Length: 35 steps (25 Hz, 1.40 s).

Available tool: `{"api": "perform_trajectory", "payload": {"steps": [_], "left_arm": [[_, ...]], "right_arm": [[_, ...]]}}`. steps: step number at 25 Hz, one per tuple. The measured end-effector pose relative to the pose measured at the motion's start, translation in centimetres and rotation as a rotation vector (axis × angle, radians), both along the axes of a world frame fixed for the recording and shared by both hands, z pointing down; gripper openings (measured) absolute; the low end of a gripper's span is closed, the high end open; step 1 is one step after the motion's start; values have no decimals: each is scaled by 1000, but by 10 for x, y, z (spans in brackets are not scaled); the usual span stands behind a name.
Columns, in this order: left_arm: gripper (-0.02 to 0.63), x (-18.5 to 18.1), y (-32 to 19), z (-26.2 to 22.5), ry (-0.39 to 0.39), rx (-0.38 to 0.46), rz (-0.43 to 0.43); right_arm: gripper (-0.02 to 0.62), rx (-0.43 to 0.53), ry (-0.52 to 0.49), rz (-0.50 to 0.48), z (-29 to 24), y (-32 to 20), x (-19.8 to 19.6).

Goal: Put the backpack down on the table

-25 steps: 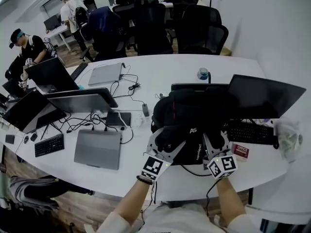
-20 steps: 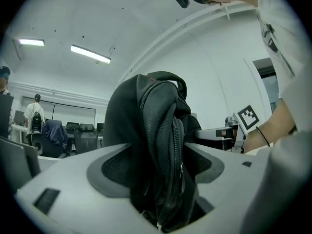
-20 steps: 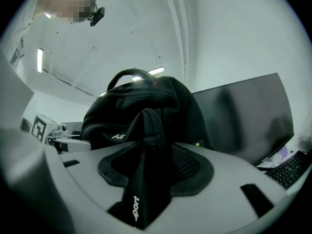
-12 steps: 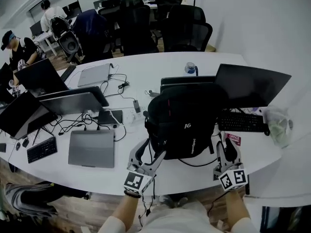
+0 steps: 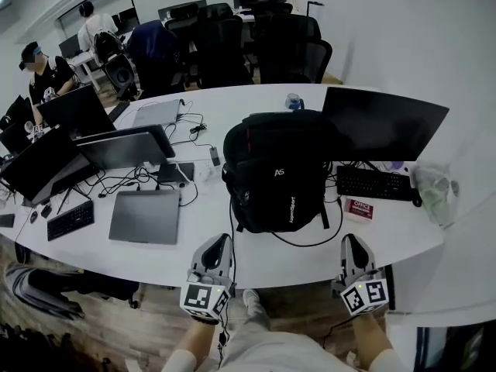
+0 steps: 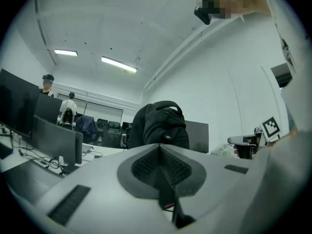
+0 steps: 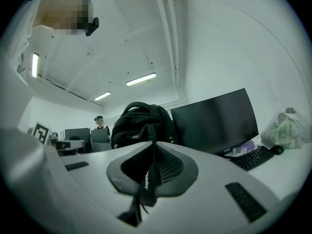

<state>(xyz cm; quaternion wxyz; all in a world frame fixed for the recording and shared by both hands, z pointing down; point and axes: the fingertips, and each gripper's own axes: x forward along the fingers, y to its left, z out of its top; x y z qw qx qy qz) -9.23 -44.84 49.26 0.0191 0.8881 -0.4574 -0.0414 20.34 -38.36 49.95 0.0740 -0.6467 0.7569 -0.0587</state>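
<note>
The black backpack (image 5: 279, 169) stands upright on the white table (image 5: 271, 263), in front of a dark monitor; it also shows in the left gripper view (image 6: 158, 123) and the right gripper view (image 7: 141, 121). Both grippers hang near the table's front edge, apart from the bag, and their jaws have just been closing. My left gripper (image 5: 220, 241) (image 6: 159, 146) is shut, pads together with only a thin dark seam. My right gripper (image 5: 350, 241) (image 7: 155, 144) is shut on a black lettered strap (image 7: 147, 177) that lies between its pads; where the strap leads is hidden.
A monitor (image 5: 384, 122) and keyboard (image 5: 376, 183) sit right of the bag, with a plastic bag (image 5: 434, 192) at the far right. A closed laptop (image 5: 145, 215), cables and more screens fill the left. Office chairs (image 5: 256, 45) and people (image 5: 43, 72) are behind.
Both grippers have drawn back from the backpack's lower sides toward me and gone from open to shut. The backpack has stayed upright on the table.
</note>
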Motion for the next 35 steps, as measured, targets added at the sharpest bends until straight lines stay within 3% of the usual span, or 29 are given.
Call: {"api": "perform_trajectory", "payload": {"steps": [8, 13, 17, 24, 30, 35], "left_arm": [[9, 3, 142, -29, 5, 40, -79], [9, 7, 216, -54, 64, 56, -40], [9, 3, 262, -69, 94, 63, -34], [8, -18, 318, -82, 17, 112, -112], [8, -38, 360, -92, 19, 159, -84], [9, -61, 399, -99, 71, 167, -36]], "right_arm": [[23, 9, 3, -57, -13, 142, 24], [23, -12, -32, -95, -15, 210, 31], [23, -24, -65, -107, -7, 248, 26], [23, -20, -65, -124, -9, 289, 4], [23, -17, -45, -104, -14, 327, -16], [23, -12, -29, -63, -22, 374, -43]]}}
